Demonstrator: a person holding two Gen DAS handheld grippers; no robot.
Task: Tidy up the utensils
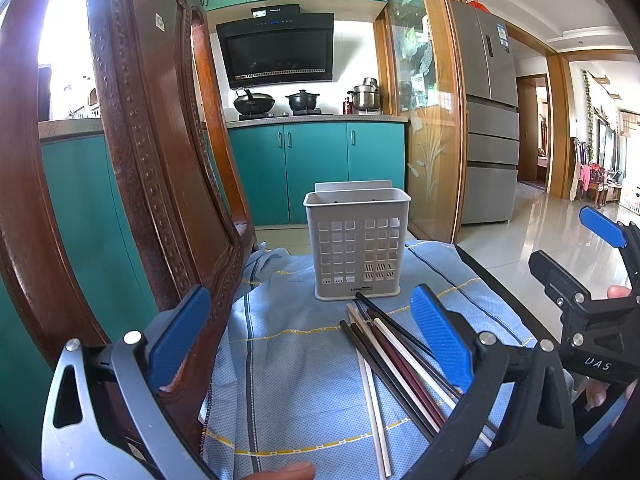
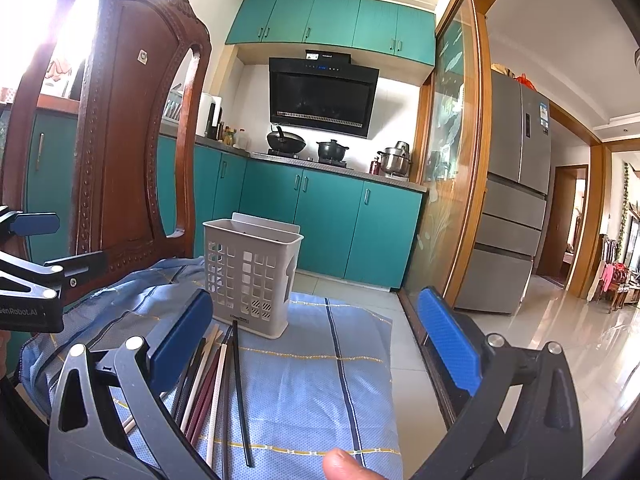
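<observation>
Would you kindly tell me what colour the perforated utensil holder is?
The utensil holder is light grey, almost white; it shows best in the left wrist view.

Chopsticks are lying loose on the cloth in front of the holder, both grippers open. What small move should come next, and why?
Probably lower the left gripper onto the chopsticks and close on one. They lie in a loose pile on the blue cloth, the white holder stands upright and looks empty, and the right gripper is also open, holding nothing.
</observation>
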